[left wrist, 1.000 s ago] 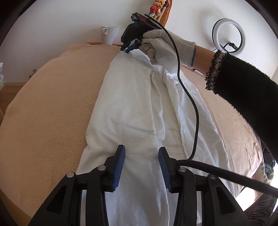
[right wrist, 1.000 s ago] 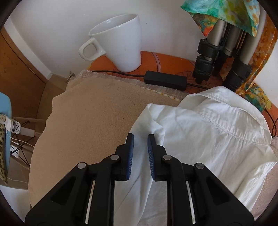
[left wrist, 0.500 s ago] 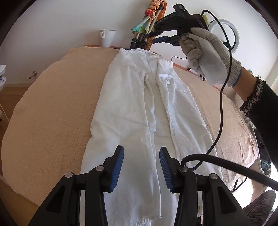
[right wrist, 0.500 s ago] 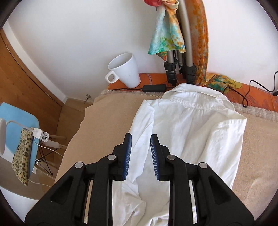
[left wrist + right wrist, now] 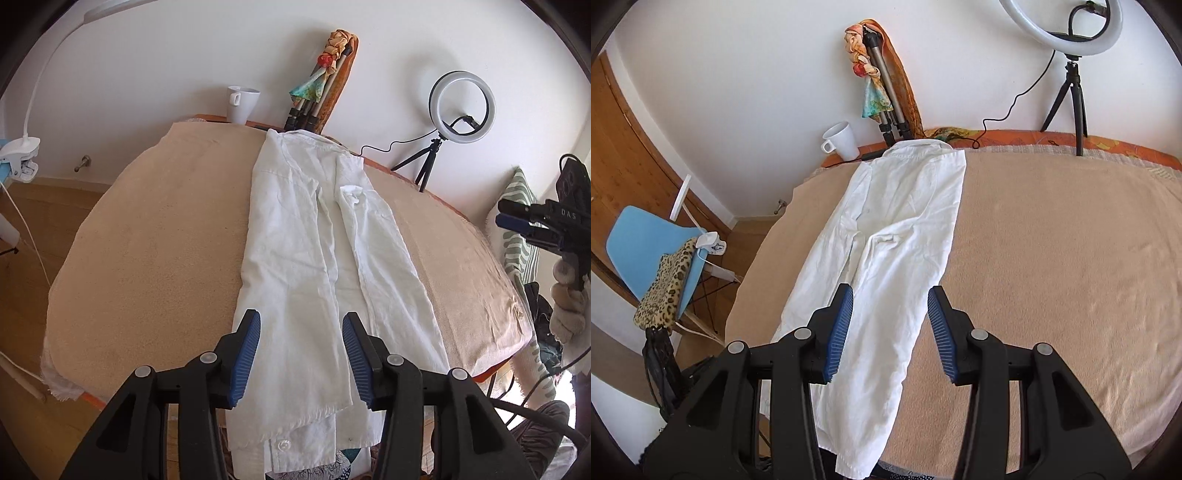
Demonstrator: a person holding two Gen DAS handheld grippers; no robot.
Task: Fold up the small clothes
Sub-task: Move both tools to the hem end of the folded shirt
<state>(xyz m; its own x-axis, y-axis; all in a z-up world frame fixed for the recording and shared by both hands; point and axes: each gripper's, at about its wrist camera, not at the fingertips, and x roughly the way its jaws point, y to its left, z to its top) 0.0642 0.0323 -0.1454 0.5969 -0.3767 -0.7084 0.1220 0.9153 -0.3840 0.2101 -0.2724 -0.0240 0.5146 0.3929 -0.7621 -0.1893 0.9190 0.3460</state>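
A white shirt (image 5: pixel 295 258) lies lengthwise on the tan-covered table (image 5: pixel 155 240), both sides folded inward and its collar at the far end by the wall. Its hem hangs over the near edge. My left gripper (image 5: pixel 301 350) hovers above the hem end, jaws opening, with nothing between the pads. In the right wrist view the shirt (image 5: pixel 897 229) runs away from my right gripper (image 5: pixel 890 325), which is raised above its lower half. Those jaws are opening too and hold nothing. The left wrist view shows the right gripper (image 5: pixel 517 221) at the far right in a gloved hand, clear of the cloth.
A white mug (image 5: pixel 242 103), a folded tripod draped with a colourful scarf (image 5: pixel 321 85) and a ring light (image 5: pixel 461 107) stand along the far edge. A blue chair with a leopard-print cloth (image 5: pixel 665 273) is at the left. A striped cushion (image 5: pixel 517 229) sits right.
The right gripper let go near the collar, drew back along the shirt and rose, its jaws spreading. The left gripper backed off and lifted a little, opening slightly.
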